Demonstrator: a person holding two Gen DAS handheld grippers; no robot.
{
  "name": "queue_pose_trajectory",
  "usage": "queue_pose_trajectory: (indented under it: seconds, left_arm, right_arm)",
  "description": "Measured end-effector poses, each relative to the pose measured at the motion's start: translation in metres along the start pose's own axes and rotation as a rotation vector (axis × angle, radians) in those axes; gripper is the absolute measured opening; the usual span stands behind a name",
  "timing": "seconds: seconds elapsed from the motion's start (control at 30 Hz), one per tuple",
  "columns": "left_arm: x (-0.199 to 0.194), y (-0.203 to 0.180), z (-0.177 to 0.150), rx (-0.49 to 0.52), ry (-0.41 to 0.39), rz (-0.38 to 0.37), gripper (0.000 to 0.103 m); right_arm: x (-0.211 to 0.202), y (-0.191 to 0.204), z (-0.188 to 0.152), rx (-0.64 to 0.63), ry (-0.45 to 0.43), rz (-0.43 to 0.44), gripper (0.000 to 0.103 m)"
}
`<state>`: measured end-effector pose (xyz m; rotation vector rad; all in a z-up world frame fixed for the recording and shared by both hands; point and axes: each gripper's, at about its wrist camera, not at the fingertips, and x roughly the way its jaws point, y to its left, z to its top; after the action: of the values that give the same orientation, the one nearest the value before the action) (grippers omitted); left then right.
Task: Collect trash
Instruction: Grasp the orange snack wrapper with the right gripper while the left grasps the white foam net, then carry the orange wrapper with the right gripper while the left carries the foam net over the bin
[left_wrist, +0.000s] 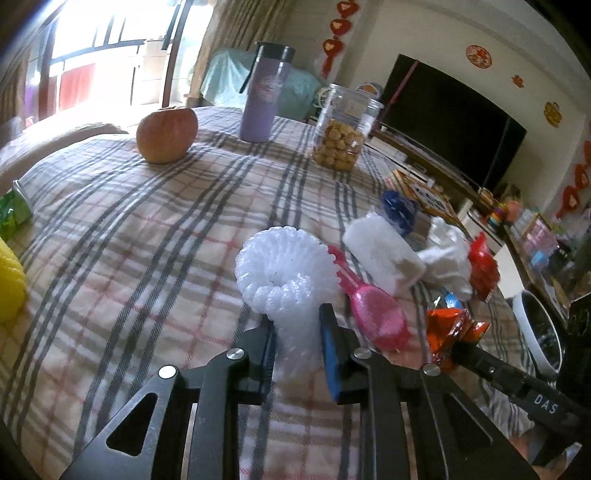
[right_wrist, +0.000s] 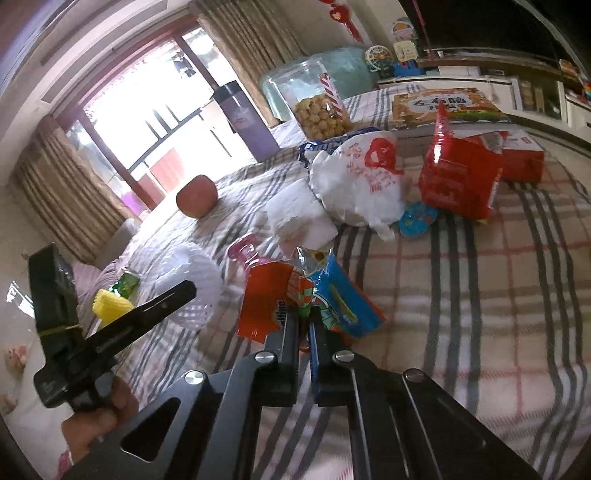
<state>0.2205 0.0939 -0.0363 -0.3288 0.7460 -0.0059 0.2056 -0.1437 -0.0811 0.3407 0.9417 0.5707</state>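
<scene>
My left gripper (left_wrist: 297, 334) is shut on a white foam fruit net (left_wrist: 284, 273), held above the plaid tablecloth (left_wrist: 147, 229). My right gripper (right_wrist: 304, 325) is shut on an orange and blue snack wrapper (right_wrist: 295, 291); that wrapper also shows in the left wrist view (left_wrist: 448, 332). More trash lies on the table: a pink plastic spoon (left_wrist: 369, 306), a white tissue block (left_wrist: 384, 254), a crumpled white bag (right_wrist: 358, 181), red packets (right_wrist: 458, 177), a blue lid (right_wrist: 417, 218).
An orange fruit (left_wrist: 167, 134), a purple tumbler (left_wrist: 264, 96) and a snack jar (left_wrist: 341, 129) stand at the back. A yellow sponge (right_wrist: 109, 304) and green packet (left_wrist: 13, 212) lie left. A white bin (left_wrist: 539, 332) sits off the table's right edge.
</scene>
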Motion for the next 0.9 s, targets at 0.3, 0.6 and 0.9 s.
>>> queue_pose_trajectory:
  seconds: [0.3,0.6,0.9]
  left_arm:
    - [-0.016,-0.035,-0.026,0.058,0.035,-0.105,0.02]
    - [-0.014,-0.083,-0.036,0.157,0.069,-0.203,0.02]
    - [-0.006,-0.127,-0.045,0.231,0.097,-0.263,0.02]
  right_arm:
    - [-0.045,-0.021,-0.012,0.024,-0.042,-0.028,0.004]
    - [-0.085,-0.054,-0.021,0.081,-0.086,-0.077,0.004]
    - [-0.12,-0.083,-0.025,0.121,-0.138,-0.131,0.004]
